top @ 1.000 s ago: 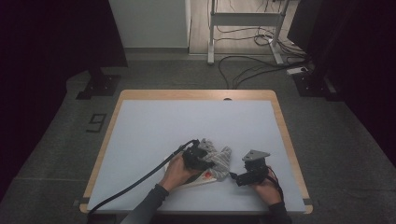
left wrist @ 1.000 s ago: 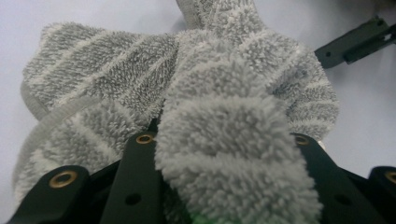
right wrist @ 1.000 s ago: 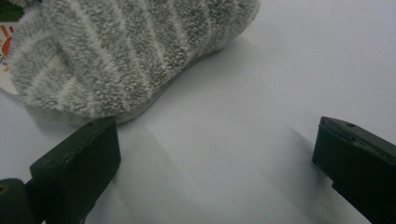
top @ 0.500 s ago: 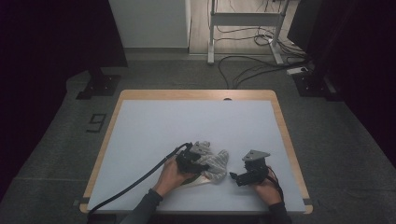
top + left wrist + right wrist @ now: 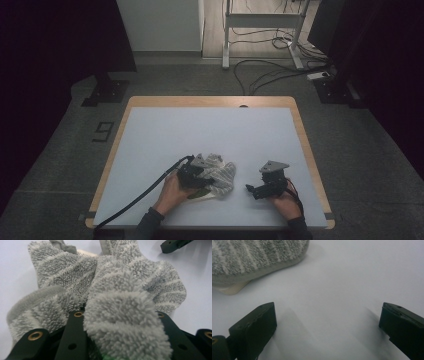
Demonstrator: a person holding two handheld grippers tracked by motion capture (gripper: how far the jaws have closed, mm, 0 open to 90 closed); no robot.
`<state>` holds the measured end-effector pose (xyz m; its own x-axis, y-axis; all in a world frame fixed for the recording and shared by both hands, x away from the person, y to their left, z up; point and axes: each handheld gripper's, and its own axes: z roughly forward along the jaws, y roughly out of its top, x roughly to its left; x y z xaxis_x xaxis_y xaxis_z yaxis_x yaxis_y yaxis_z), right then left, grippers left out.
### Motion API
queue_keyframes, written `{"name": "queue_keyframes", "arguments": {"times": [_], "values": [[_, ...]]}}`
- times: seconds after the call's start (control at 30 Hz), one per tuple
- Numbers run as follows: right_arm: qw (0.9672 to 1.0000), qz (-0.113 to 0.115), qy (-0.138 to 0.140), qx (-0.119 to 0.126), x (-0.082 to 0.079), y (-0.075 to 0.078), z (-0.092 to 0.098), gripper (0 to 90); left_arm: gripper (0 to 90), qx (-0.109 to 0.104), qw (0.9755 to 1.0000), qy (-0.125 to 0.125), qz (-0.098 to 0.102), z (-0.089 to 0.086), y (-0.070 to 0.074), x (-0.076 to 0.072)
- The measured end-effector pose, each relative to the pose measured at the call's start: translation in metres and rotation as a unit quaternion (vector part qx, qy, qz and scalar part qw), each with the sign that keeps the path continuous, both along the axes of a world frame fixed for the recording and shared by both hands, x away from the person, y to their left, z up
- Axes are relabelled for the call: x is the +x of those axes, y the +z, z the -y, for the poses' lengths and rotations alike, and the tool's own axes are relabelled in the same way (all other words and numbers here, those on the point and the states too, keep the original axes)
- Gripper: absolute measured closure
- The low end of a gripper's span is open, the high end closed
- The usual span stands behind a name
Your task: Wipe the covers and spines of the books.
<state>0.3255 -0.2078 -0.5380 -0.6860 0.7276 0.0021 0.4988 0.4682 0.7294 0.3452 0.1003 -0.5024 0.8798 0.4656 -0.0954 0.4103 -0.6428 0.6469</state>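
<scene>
A grey striped fluffy towel (image 5: 222, 174) lies crumpled on the white table (image 5: 210, 130), near the front edge. My left gripper (image 5: 194, 176) sits at the towel's left side, shut on a thick fold of it. In the left gripper view that fold (image 5: 125, 322) bulges up between the black jaws of the left gripper (image 5: 119, 314). My right gripper (image 5: 250, 190) rests low over the table to the right of the towel, open with nothing between its jaws. In the right gripper view, the right gripper (image 5: 328, 325) frames bare tabletop, and the towel (image 5: 254, 257) lies beyond at upper left.
A cream edge (image 5: 232, 290) pokes out from under the towel. The tip of the other gripper (image 5: 175, 245) shows at the top right of the left gripper view. Cables and a metal frame (image 5: 260, 20) stand on the floor beyond the table.
My left gripper has moved left and toward the front edge, dragging the towel with it and bunching it up. The right gripper has stayed put.
</scene>
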Motion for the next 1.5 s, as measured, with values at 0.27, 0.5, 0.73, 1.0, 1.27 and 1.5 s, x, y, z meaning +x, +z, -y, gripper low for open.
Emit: {"name": "queue_keyframes", "arguments": {"times": [0.27,0.5,0.73,1.0,1.27,1.5], "values": [[1.0,0.001,0.001,0.0,0.0,0.0,0.0,1.0,65.5,-0.003,0.9999,0.012,0.001,-0.019,0.0,-0.006],[1.0,0.001,0.002,0.0,0.0,0.0,0.0,1.1,65.5,-0.004,0.9997,0.023,-0.001,-0.035,0.001,-0.011],[1.0,0.001,0.002,0.0,0.0,0.0,0.0,1.2,65.5,-0.004,0.9993,0.037,-0.001,-0.054,0.002,-0.017],[1.0,0.001,0.002,0.0,0.0,0.0,0.0,1.1,65.5,-0.004,0.9987,0.051,-0.001,-0.073,0.002,-0.024],[1.0,0.001,0.001,0.001,0.0,0.0,0.0,1.1,65.5,-0.007,0.9977,0.067,0.001,-0.089,0.003,-0.032],[1.0,0.0,0.002,0.0,0.0,0.0,0.0,1.1,65.3,0.002,0.9976,0.069,0.003,-0.091,0.004,-0.042]]}}
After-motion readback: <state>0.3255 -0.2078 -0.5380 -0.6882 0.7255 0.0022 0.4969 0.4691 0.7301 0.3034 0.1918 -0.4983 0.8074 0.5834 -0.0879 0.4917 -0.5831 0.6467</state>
